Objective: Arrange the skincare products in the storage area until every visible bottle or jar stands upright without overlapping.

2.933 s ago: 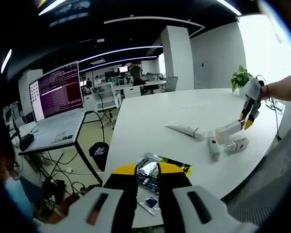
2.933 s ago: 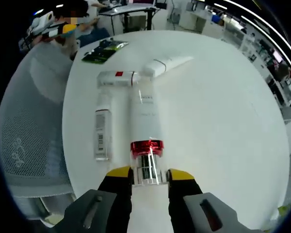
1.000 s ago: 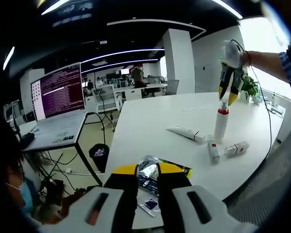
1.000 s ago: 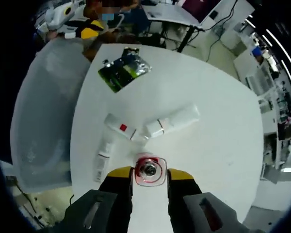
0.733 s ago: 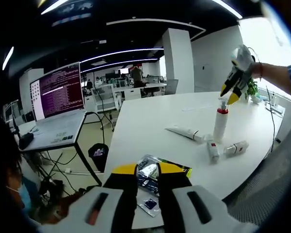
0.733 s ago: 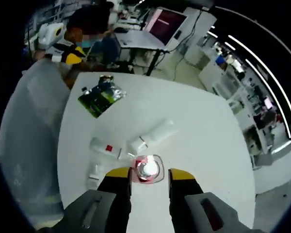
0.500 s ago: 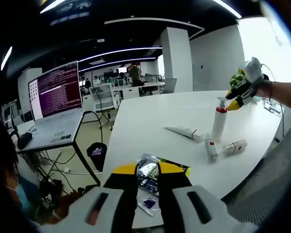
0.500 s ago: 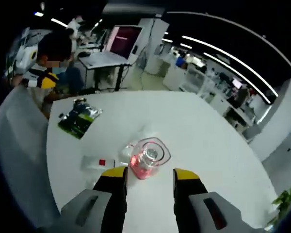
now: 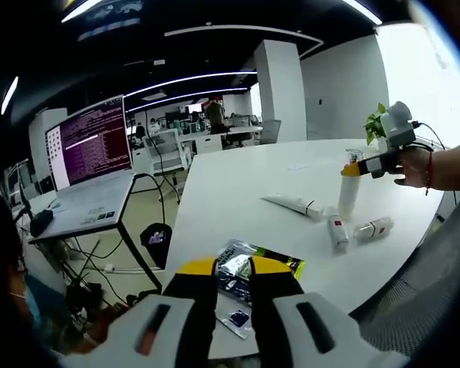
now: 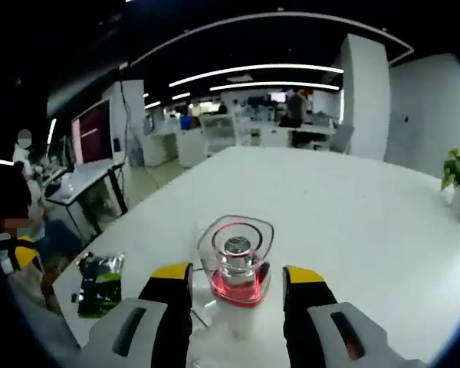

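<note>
Since half a second ago the right tongs (image 10: 236,277) have been tipping from a downward look to a nearly level one, and their jaws have been spreading a little wider, so they are now standing open on either side of the pump bottle (image 10: 236,268) with a gap showing at each yellow tip. In the left gripper view the right tongs (image 9: 355,169) are reaching in level from the right, held by a hand (image 9: 412,164) with a bracelet at the wrist, their yellow tip sitting at the bottle's top. The pump bottle (image 9: 348,193) is standing upright on the white counter (image 9: 238,192), white-bodied with a clear cap over a red collar. A white tube (image 9: 291,204) is lying flat just beside it, and two more small white bottles (image 9: 336,233) (image 9: 373,228) are lying on their sides near its base, apart from each other. The left tongs (image 9: 232,277) are hanging at the counter's near edge with their jaws only slightly parted and nothing between them, over a dark and green foil packet (image 9: 249,266).
</note>
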`<move>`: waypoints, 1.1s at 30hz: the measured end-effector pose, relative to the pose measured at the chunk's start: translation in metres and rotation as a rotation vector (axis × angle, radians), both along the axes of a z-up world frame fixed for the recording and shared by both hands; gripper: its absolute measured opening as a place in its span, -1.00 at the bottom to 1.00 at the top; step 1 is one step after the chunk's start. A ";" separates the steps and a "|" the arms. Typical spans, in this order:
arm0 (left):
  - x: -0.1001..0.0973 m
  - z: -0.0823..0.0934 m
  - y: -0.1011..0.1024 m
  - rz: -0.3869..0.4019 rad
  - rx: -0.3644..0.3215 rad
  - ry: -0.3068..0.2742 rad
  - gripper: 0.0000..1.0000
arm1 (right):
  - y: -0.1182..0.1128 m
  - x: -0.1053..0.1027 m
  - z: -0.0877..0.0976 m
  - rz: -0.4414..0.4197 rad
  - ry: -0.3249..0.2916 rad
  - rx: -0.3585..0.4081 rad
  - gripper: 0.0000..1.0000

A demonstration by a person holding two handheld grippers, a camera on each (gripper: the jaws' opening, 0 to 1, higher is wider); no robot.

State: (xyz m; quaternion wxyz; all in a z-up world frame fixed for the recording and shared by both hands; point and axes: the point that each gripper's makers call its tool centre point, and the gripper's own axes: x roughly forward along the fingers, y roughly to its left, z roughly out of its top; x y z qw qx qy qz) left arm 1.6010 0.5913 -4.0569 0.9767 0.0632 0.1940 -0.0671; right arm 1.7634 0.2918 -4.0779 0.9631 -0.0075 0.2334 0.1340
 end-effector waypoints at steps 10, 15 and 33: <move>0.000 -0.002 0.003 0.015 -0.001 0.013 -0.79 | -0.003 0.006 -0.006 0.057 -0.032 -0.108 -0.40; 0.000 -0.002 0.003 0.017 0.000 0.015 -0.80 | 0.003 0.002 -0.006 0.189 -0.023 -0.098 -0.41; -0.001 -0.003 0.000 0.002 0.001 0.019 -0.82 | 0.020 -0.031 -0.012 0.682 0.091 -0.191 -0.42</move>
